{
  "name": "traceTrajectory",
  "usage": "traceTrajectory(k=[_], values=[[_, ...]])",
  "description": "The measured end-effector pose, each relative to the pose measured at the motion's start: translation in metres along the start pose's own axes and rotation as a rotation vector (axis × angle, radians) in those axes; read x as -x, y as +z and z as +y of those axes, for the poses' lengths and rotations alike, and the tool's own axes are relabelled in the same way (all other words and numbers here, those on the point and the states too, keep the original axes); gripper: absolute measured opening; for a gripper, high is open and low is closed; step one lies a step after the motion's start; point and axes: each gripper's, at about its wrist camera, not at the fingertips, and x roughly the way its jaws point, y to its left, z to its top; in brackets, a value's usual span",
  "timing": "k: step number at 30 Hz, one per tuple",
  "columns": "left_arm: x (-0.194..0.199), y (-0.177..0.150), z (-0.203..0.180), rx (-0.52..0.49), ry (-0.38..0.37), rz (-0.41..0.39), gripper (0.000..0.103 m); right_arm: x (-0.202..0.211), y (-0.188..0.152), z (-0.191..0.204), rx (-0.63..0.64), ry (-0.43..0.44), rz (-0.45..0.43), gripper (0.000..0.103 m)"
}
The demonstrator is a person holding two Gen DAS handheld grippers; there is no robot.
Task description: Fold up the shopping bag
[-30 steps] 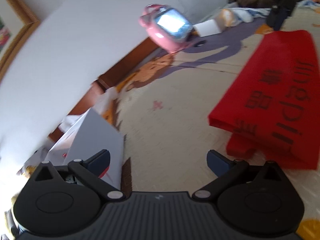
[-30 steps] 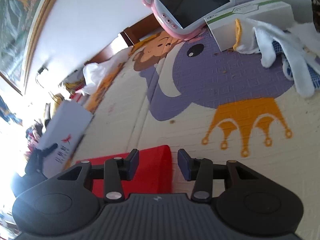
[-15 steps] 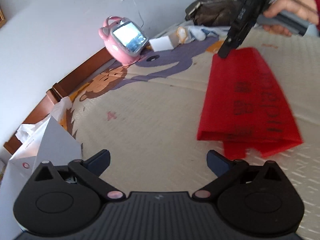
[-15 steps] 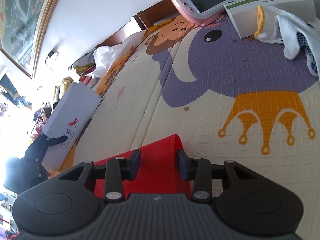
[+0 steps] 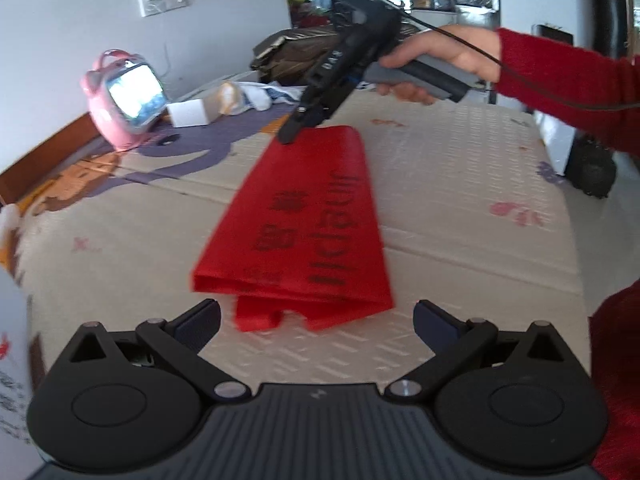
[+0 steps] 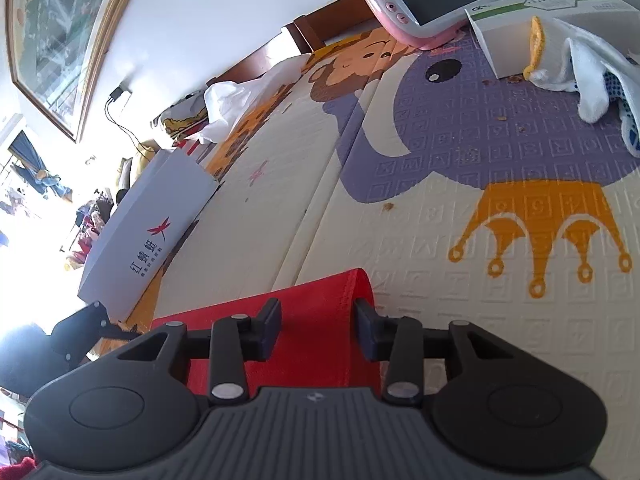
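The red bag [image 5: 304, 224] is lying flat on the play mat [image 5: 460, 216], folded into a long strip with black print on its upper face. In the left wrist view it is stretching from 6 o'clock, just beyond the left gripper [image 5: 316, 318], up toward 12 o'clock. A second layer is showing under its near edge.

The left gripper is being held above the mat, near the bag's near end, with its jaws spread wide and nothing between them. The bag is not being touched by it.

The right gripper [image 6: 318, 326] is placed over the far end of the bag [image 6: 320, 312]. Its jaws are partly open, with the red cloth seen in the gap; neither pad is pressing on the cloth. In the left wrist view this gripper [image 5: 289, 133] is seen at 12 o'clock, its tip at the bag's far corner, held by a hand [image 5: 432, 60] in a red sleeve.

Farther out, at 10 o'clock, a pink toy screen [image 5: 124, 100], a white box [image 5: 188, 114] and white gloves [image 6: 580, 68] are lying on the mat. A white carton [image 6: 148, 232] with a red mark is lying at 9 o'clock in the right wrist view.
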Motion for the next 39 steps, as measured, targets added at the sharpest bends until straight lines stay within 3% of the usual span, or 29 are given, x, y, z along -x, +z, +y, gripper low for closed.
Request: traceTrajectory(k=[7,18,26,39], values=[[-0.017,0.002,0.003,0.015,-0.045,0.053,0.102,-0.003,-0.002,0.005,0.019,0.018,0.024,0.047],[-0.015,0.0,0.001,0.026,-0.042,0.074,0.102,0.0,0.001,0.006,0.034,0.026,0.027,0.047],[-0.017,-0.001,0.004,0.049,-0.059,0.087,0.103,-0.01,0.004,0.023,0.142,0.031,0.057,0.025],[-0.012,-0.004,0.001,0.06,-0.048,0.069,0.103,-0.034,0.004,0.044,0.305,0.037,0.109,0.024]])
